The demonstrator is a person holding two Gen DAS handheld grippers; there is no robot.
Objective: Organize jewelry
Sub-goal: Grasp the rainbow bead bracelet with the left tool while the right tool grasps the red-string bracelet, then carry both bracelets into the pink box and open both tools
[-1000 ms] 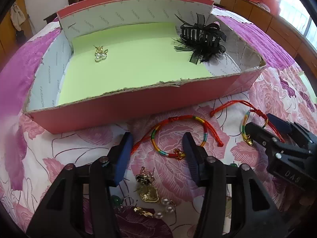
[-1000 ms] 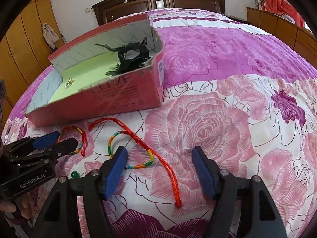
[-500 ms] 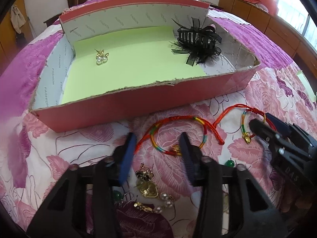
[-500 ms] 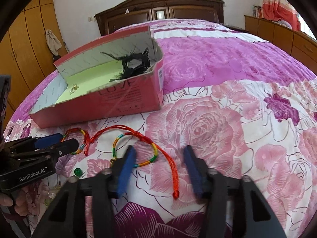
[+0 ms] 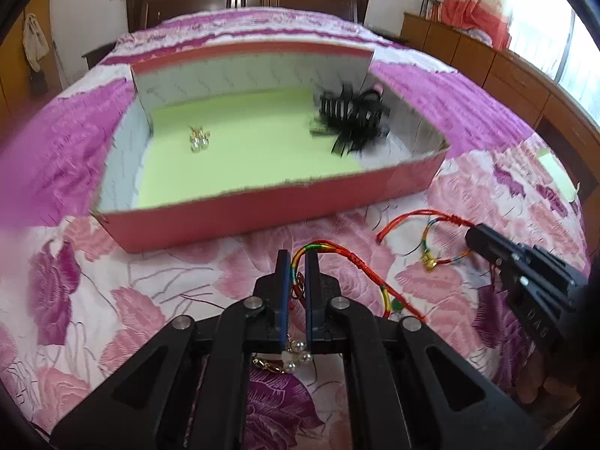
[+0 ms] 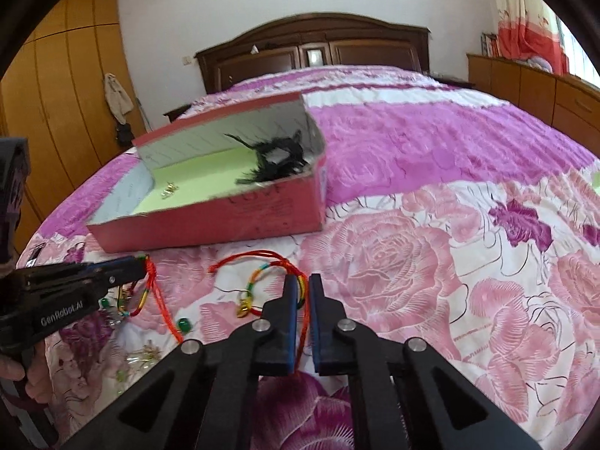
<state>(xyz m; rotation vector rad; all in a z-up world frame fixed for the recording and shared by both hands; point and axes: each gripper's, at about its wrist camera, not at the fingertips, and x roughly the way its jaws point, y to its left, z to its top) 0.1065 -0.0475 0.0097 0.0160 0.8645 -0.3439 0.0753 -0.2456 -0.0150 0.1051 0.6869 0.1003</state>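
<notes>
I had each gripper, left (image 5: 297, 262) and right (image 6: 303, 285), pinched on a bracelet (image 5: 337, 253) (image 6: 277, 273) above the bed (image 6: 431, 262). The box (image 5: 262, 208) held only earrings (image 5: 198, 139) and a hair clip (image 5: 352, 118). Loose earrings (image 5: 296, 356) remained outside, so I judged roughly half was left.

Bright daylight enters from the window (image 5: 562, 37), overexposing the curtain (image 5: 476, 0) beside it. Motion blur softens the box (image 5: 262, 210). Fisheye curvature and dark vignetting surround the box.
</notes>
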